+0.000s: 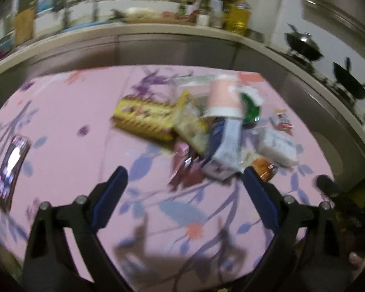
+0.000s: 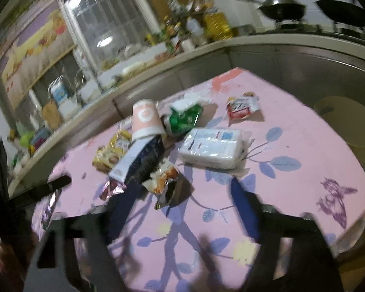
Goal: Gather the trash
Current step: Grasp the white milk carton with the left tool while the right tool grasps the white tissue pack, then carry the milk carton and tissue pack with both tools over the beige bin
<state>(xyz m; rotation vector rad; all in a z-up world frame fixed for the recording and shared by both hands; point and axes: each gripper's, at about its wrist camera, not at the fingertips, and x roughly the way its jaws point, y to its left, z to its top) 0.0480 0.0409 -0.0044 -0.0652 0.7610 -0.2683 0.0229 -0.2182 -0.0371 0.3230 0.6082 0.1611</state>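
**Both grippers poised at the litter pile**

A heap of trash sits on the pink floral tablecloth (image 1: pixel 68 112): an upturned pink paper cup (image 2: pixel 146 119), a crumpled green foil wrapper (image 2: pixel 185 118), a white plastic tissue pack (image 2: pixel 211 147), a blue-and-white carton (image 2: pixel 138 160), a yellow snack packet (image 1: pixel 143 119) and an orange-and-white foil snack bag (image 2: pixel 161 177). The left gripper (image 1: pixel 185 177) stands spread wide, nothing between its blue pads. The right gripper (image 2: pixel 182 192) is partly spread near the orange bag, apparently not pinching it, though blur hampers the view.
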